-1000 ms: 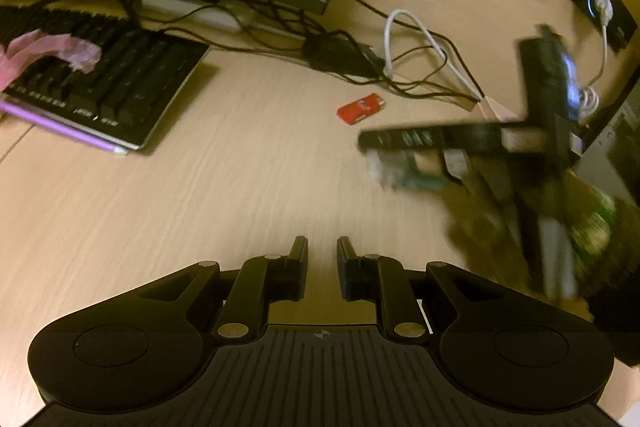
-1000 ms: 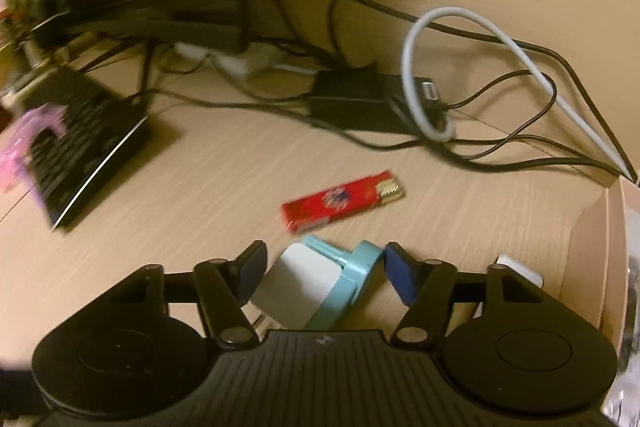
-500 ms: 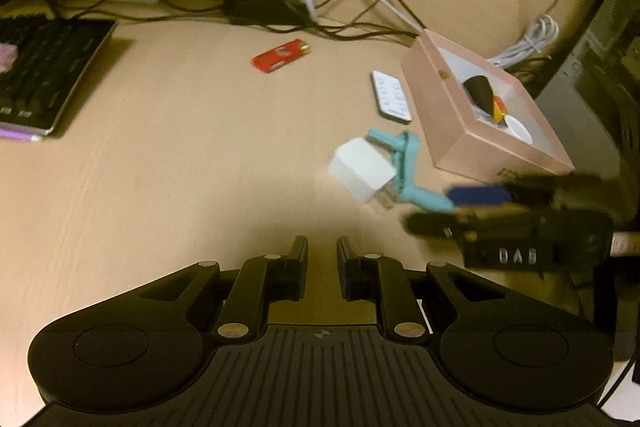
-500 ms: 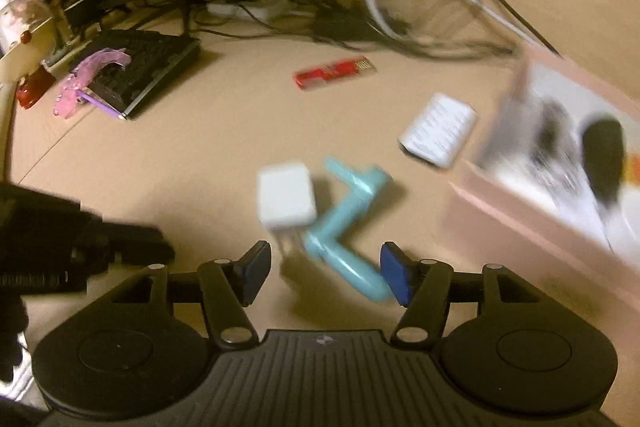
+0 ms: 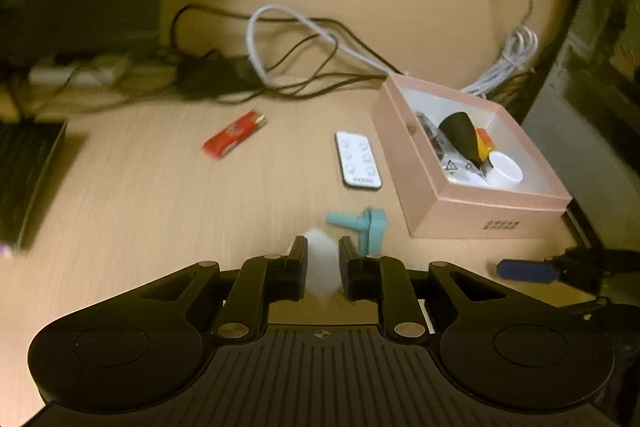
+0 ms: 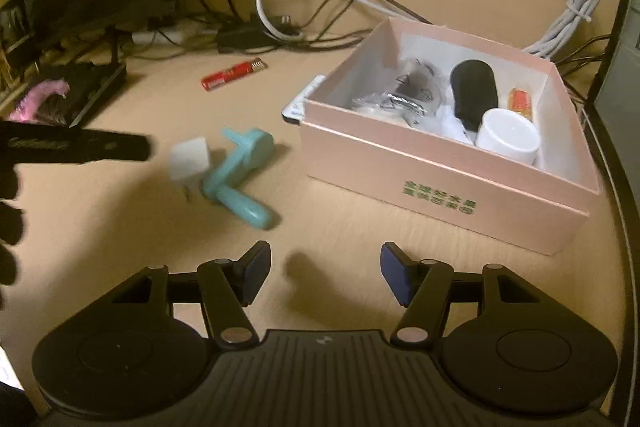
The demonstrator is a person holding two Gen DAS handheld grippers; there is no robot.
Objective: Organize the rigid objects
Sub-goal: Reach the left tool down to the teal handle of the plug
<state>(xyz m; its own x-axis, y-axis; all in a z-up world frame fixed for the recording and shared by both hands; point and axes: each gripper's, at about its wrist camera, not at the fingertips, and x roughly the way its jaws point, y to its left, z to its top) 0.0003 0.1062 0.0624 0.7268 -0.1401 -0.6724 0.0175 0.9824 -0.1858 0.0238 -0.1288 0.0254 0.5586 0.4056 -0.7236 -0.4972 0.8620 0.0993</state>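
The left gripper (image 5: pixel 323 269) lines up on the white plug adapter (image 6: pixel 189 161), jaws narrow and opening with it unpinched, beside the teal crank handle (image 6: pixel 240 183) at nine o'clock of the pink box (image 6: pixel 440 183), while the right gripper (image 6: pixel 324 273) hangs spread and empty.

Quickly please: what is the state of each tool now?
Left tool: open only narrowly, holding nothing.
Right tool: open, holding nothing.

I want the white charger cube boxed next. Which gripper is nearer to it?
Left. The left gripper is lined up right at the white charger cube, its jaws opening. The right gripper sits open farther back, nearer the pink box.
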